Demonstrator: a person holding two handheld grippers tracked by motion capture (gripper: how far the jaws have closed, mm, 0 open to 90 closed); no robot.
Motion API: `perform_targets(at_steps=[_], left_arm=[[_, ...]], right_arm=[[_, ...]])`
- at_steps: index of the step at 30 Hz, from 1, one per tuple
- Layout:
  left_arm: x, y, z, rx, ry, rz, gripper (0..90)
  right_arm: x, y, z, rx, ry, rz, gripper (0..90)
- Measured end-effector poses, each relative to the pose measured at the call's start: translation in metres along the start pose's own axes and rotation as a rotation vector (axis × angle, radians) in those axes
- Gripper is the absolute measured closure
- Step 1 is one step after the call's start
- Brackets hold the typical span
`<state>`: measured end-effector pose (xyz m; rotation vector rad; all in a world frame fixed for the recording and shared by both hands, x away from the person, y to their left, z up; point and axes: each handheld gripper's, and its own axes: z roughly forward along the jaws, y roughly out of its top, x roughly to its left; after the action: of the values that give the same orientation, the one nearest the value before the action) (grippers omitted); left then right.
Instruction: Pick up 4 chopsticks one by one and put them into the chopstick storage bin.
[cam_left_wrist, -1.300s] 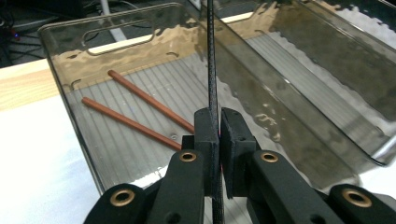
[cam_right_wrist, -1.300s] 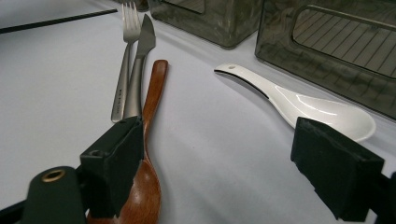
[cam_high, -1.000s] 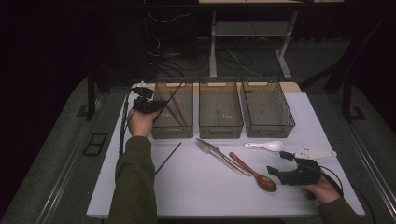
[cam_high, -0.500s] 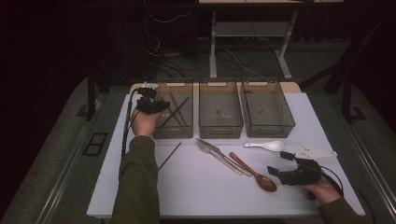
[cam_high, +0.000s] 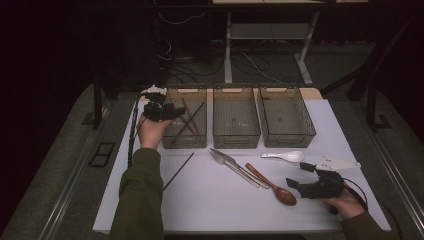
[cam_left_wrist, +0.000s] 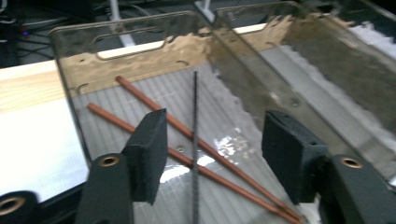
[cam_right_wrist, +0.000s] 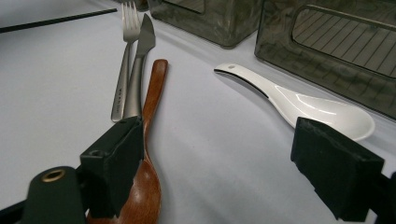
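Left gripper view: black chopstick (cam_left_wrist: 195, 140) lying free in bin between just-opened jaws.

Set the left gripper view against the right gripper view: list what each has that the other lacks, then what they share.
Left gripper view: two brown chopsticks lying in a bin with a black chopstick crossing them. The left gripper is above them; its jaws have just been opening and grip nothing.

Right gripper view: a fork, a knife, a wooden spoon, a white spoon and a second black chopstick, all lying on the table, ahead of the open right gripper.

Shared: smoky clear bins, the white table, and a pair of black jaws at the bottom.
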<state>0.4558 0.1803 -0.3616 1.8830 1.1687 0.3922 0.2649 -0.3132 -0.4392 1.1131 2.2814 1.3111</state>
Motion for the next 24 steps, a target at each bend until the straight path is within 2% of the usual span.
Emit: perform_targets(at_steps=[2, 9, 15, 24], left_arm=[[-0.002, 0.001, -0.005, 0.004, 0.005, 0.028, 36.5], [-0.013, -0.001, -0.02, -0.003, -0.02, 0.076, 31.3], [-0.022, -0.008, -0.033, -0.001, -0.045, 0.104, 23.1], [-0.036, -0.02, -0.055, -0.011, -0.057, 0.146, 18.7]], right_arm=[[0.0, 0.0, 0.0, 0.001, 0.0, 0.001, 17.1], [0.0, 0.0, 0.0, 0.005, -0.001, 0.003, 17.1], [0.0, 0.0, 0.0, 0.003, -0.003, 0.003, 17.1], [-0.001, 0.0, 0.0, 0.002, -0.005, 0.005, 17.1]])
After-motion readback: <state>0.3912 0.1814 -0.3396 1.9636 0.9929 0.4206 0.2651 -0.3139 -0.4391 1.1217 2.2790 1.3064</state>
